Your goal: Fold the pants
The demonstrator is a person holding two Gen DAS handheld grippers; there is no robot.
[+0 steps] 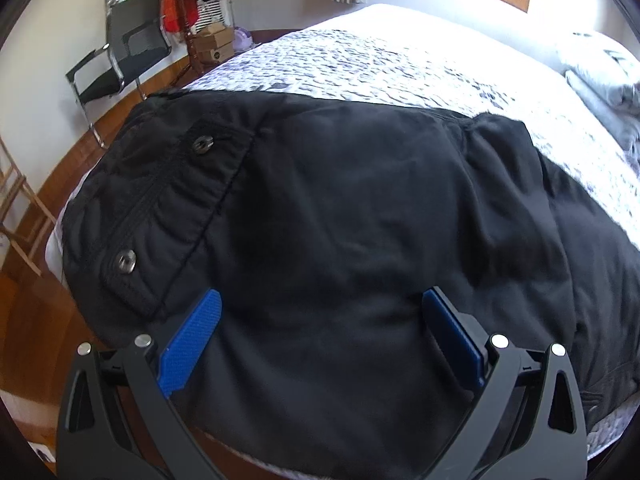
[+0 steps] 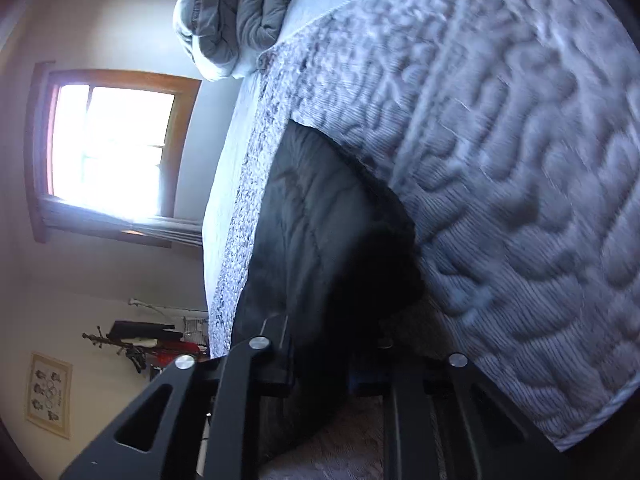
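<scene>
Black pants (image 1: 340,200) lie spread on the patterned quilt (image 1: 380,64) of a bed, their elastic waistband with two metal snaps at the left. My left gripper (image 1: 320,292) hovers just over the cloth near the waistband, its blue pads wide apart and nothing between them. In the right wrist view the scene is rolled sideways. There the pants (image 2: 320,220) run from the quilt (image 2: 500,160) straight into my right gripper (image 2: 332,364). Its fingers sit close together with a dark bunch of the cloth pinched between them, which hides the pads.
A black metal-framed chair (image 1: 120,56) and stacked cardboard boxes (image 1: 212,46) stand beyond the bed's left side, over a wooden floor (image 1: 36,320). Folded grey cloth (image 1: 608,80) lies at the bed's far right. A bright window (image 2: 112,144) is on the wall.
</scene>
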